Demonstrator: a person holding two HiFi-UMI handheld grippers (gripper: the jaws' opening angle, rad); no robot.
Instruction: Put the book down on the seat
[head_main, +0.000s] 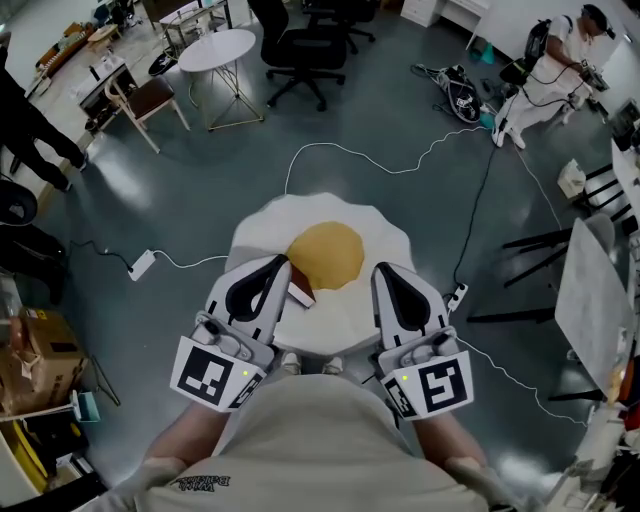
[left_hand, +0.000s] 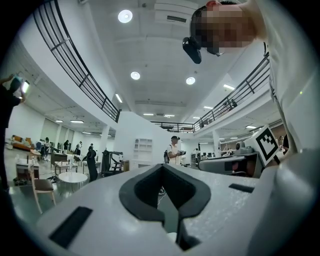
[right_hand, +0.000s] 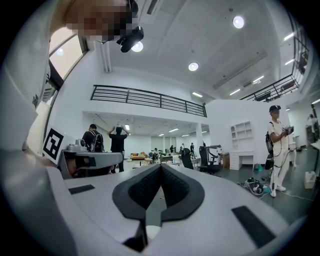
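In the head view a white seat (head_main: 260, 235) shaped like a fried egg, with a yellow round cushion (head_main: 326, 254) at its middle, stands on the floor in front of me. A dark red book (head_main: 301, 293) lies flat on the seat's near white part, just left of the cushion. Its left end is hidden by my left gripper (head_main: 270, 266), which hovers over it, shut and empty. My right gripper (head_main: 390, 272) is level with it on the seat's right side, also shut and empty. Both gripper views look out across the hall, with the left gripper (left_hand: 162, 167) and right gripper (right_hand: 161, 167) holding nothing.
A white cable (head_main: 340, 150) and a black one (head_main: 478, 215) run over the floor behind the seat. A power strip (head_main: 141, 265) lies to the left. A round white table (head_main: 217, 48), a wooden chair (head_main: 150, 98) and an office chair (head_main: 300, 50) stand farther off; a grey table (head_main: 590, 300) is right.
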